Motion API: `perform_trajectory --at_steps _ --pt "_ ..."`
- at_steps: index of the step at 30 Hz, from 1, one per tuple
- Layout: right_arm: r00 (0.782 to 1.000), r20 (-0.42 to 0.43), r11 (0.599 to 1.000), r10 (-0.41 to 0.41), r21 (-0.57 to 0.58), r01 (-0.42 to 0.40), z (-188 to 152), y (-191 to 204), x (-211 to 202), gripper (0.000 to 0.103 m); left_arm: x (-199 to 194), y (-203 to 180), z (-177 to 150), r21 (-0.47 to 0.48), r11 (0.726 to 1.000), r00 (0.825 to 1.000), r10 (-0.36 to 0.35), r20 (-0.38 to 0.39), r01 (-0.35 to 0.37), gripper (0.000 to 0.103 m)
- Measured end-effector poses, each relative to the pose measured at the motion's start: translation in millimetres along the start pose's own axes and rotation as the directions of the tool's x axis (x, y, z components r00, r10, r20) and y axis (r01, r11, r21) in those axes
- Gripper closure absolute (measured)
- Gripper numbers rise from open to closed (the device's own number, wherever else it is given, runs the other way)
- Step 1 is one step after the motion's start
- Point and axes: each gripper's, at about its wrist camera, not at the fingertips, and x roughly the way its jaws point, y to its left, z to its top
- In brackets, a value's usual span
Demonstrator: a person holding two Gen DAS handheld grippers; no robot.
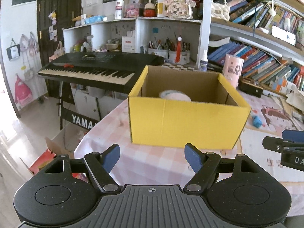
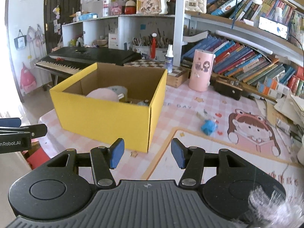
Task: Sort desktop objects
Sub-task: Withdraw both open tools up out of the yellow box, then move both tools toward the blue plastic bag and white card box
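Observation:
A yellow cardboard box (image 1: 182, 121) stands open on the pink checked table (image 1: 152, 163); it also shows in the right wrist view (image 2: 106, 117). Inside lie a pale pink round object (image 2: 103, 95), a cup (image 2: 118, 90) and small items. A small blue toy (image 2: 209, 127) lies on the table to the right of the box, also seen in the left wrist view (image 1: 256, 121). My left gripper (image 1: 153, 156) is open and empty, just in front of the box. My right gripper (image 2: 147, 154) is open and empty, near the box's right front corner.
A pink cylinder holder (image 2: 201, 70), a spray bottle (image 2: 169, 58) and a black case (image 2: 228, 89) stand behind the box. Bookshelves (image 2: 247, 57) fill the right. A Yamaha keyboard (image 1: 95, 68) stands beyond the table's left edge. Paper stacks (image 2: 288, 106) lie at right.

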Motion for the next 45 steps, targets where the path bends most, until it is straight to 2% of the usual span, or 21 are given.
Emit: perform_trajectory --at_steps 19,22,26,36,45 --pt "0.998 -0.058 1.000 0.030 -0.006 -0.030 -43 32 -26 0.042 -27 -3 -35 0.072 0.997 0.998 -0.032 -0.049 0.036 0.026" --pt "0.997 -0.064 0.999 0.034 -0.008 -0.034 -47 37 -28 0.034 -30 -5 -39 0.086 0.995 0.998 -0.039 -0.055 0.044 0.021" --pt "0.997 -0.075 0.999 0.036 -0.019 -0.037 -50 41 -31 0.033 -33 -4 -42 0.084 0.995 0.998 -0.042 -0.056 0.046 0.020" --pt "0.994 -0.103 0.998 0.022 -0.050 -0.027 -58 47 -34 0.025 -34 -7 -51 0.085 0.994 0.995 -0.061 -0.081 0.067 0.015" --pt "0.992 -0.125 0.999 -0.036 -0.045 0.030 -67 37 -38 0.020 -29 -18 -52 0.097 0.989 0.990 -0.107 -0.096 0.116 0.014"
